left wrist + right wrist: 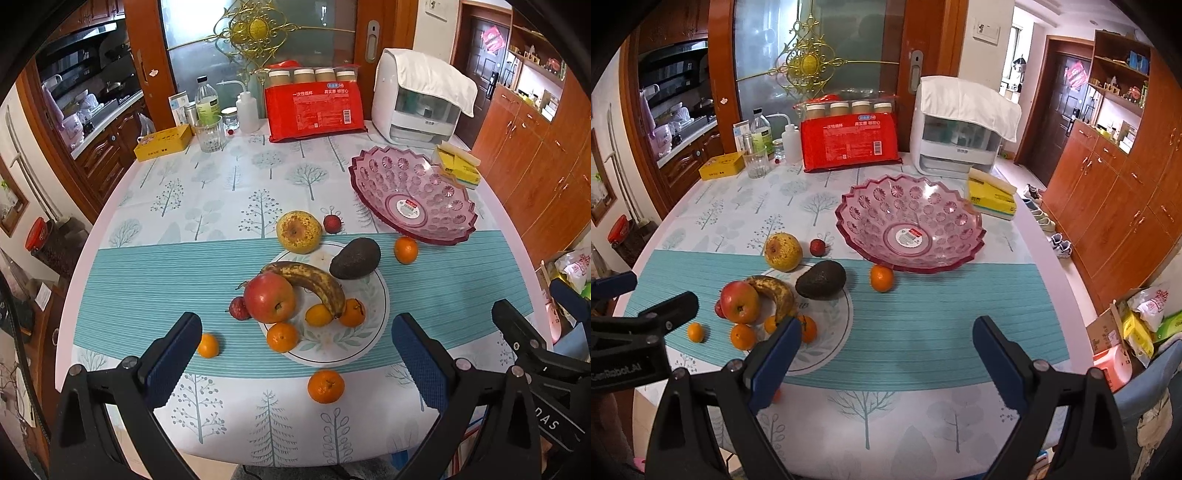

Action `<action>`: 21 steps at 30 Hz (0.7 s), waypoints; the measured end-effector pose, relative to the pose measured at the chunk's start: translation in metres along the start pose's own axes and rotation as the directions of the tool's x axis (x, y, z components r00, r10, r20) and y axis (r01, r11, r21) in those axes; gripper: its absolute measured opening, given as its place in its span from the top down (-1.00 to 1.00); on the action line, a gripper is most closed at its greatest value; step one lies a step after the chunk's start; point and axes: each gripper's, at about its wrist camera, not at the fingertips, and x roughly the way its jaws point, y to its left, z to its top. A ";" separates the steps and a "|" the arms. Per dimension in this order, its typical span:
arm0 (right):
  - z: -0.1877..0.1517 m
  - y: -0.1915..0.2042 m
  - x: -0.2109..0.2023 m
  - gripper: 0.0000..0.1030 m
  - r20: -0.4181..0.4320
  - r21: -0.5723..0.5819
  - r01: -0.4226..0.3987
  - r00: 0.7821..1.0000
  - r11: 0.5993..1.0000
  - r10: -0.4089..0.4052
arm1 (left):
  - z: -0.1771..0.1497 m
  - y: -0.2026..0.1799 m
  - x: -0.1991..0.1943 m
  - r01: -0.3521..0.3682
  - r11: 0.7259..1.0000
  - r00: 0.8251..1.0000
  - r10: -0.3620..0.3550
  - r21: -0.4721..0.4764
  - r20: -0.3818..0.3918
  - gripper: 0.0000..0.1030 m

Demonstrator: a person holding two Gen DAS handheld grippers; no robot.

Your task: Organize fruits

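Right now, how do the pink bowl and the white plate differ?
The pink bowl is deep, see-through and scalloped at the rim; the white plate is flat, opaque and smooth-edged with a leaf print. The bowl holds no fruit, only a sticker at its centre, while the plate carries the apple, banana, avocado and some oranges. The bowl sits farther back than the plate. Both are round and rest on the table.

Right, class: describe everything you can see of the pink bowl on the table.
The pink bowl is translucent, likely plastic or glass, wide and shallow, with a scalloped rim and moulded flower circles. A round label sits at its centre. It stands upright and empty on the tablecloth. A small orange lies by its near edge; whether they touch is unclear.
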 end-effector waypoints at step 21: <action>0.009 0.007 -0.001 -0.84 0.005 0.055 -0.054 0.999 0.997 0.054 | 0.008 0.010 0.004 -0.002 1.000 1.000 0.002 -0.012 0.004 -0.98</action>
